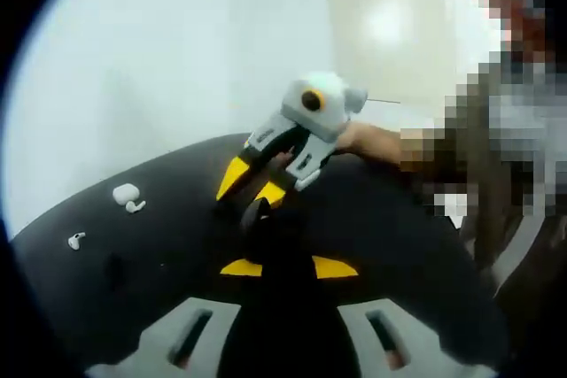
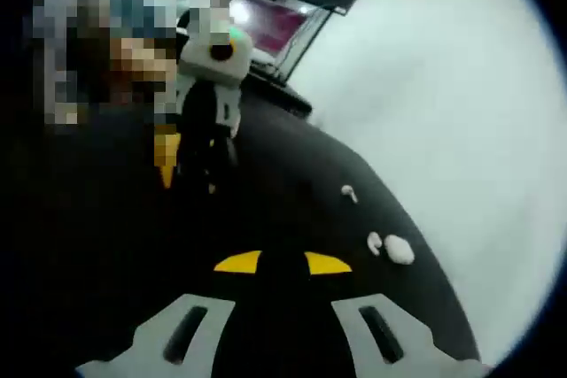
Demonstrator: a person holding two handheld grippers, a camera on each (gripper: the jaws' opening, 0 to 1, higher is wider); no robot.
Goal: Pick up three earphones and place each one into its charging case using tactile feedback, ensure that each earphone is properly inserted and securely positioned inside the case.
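Left gripper view: right hand-held gripper (image 1: 257, 196) apparently clamped on something dark, left's jaws parted, empty.

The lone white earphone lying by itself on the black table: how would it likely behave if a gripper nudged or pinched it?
The earphone looks tiny next to the gripper tips, so it is probably very light and would skid on the smooth black table if nudged. Its rounded, glossy-looking body suggests it may slip or squirt out of a pinch. It lies on its side, stem out, so it would more likely spin than roll far.
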